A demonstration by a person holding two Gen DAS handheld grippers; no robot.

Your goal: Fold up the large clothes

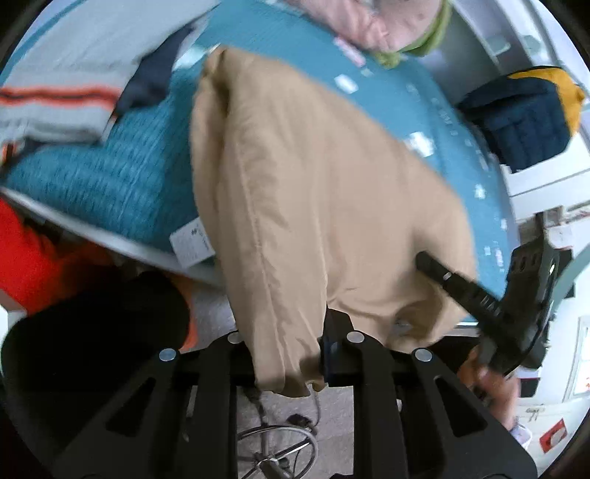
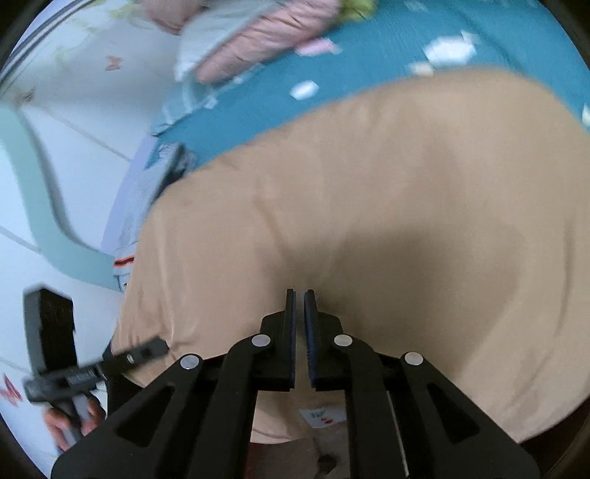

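Black linkage of the left gripper (image 1: 291, 353) fills the bottom of the left wrist view, its fingers closed on a bunched fold of the tan garment (image 1: 313, 206), which passes between them and hangs a short way below. From that grip the cloth runs up and away over the teal mat (image 1: 424, 92), one long seam running along its left side. Right gripper (image 2: 299, 324) likewise clamps the same tan garment (image 2: 387, 206): its blue-padded fingers stand almost together with only a thin strip of cloth between them, and the fabric spreads ahead and to both sides, covering most of the view. A white care label (image 2: 320, 415) shows on the cloth below that grip. Each tool appears in the other's camera, at opposite edges of the garment, with the cloth spanning between. Teal knit sweater (image 1: 99, 173) with a white tag lies just left of the tan cloth on the mat, a grey striped garment (image 1: 55, 99) beyond it. Pink clothing (image 2: 258, 33) sits at the mat's far edge. Both views are motion-blurred.
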